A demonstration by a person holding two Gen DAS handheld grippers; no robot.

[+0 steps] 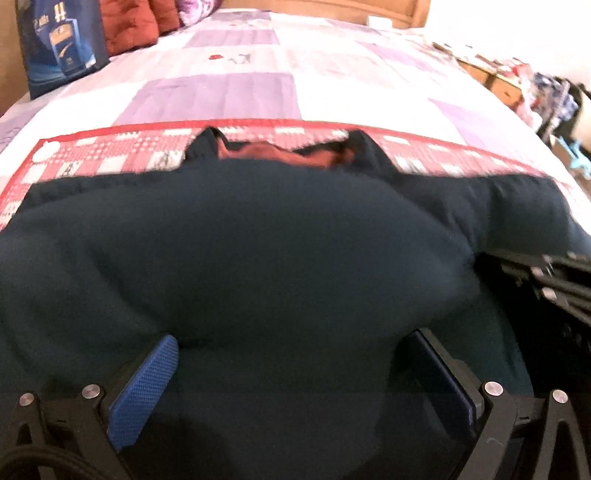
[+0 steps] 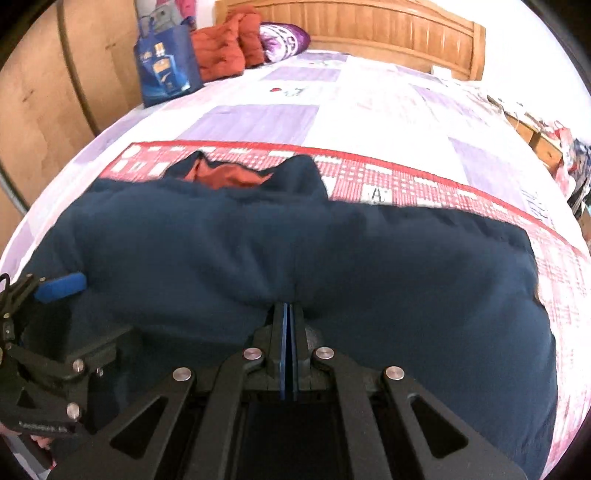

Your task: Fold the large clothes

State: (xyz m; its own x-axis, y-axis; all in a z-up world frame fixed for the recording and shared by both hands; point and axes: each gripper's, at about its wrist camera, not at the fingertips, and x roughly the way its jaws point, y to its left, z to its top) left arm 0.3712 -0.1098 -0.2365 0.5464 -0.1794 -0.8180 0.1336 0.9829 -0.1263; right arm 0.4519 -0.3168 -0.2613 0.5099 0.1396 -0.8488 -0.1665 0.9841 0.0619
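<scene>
A large dark navy garment with an orange-red lining at its collar lies spread across the bed; it also fills the right wrist view. My left gripper is open, its blue pads set wide apart over the near cloth. It also shows at the left edge of the right wrist view. My right gripper is shut on a pinch of the navy garment near its near edge. Its black frame shows at the right of the left wrist view.
A red-and-white checked cloth lies under the garment on a purple-and-white quilt. A blue bag, orange-red cushions and a wooden headboard stand at the far end. Clutter sits beside the bed at right.
</scene>
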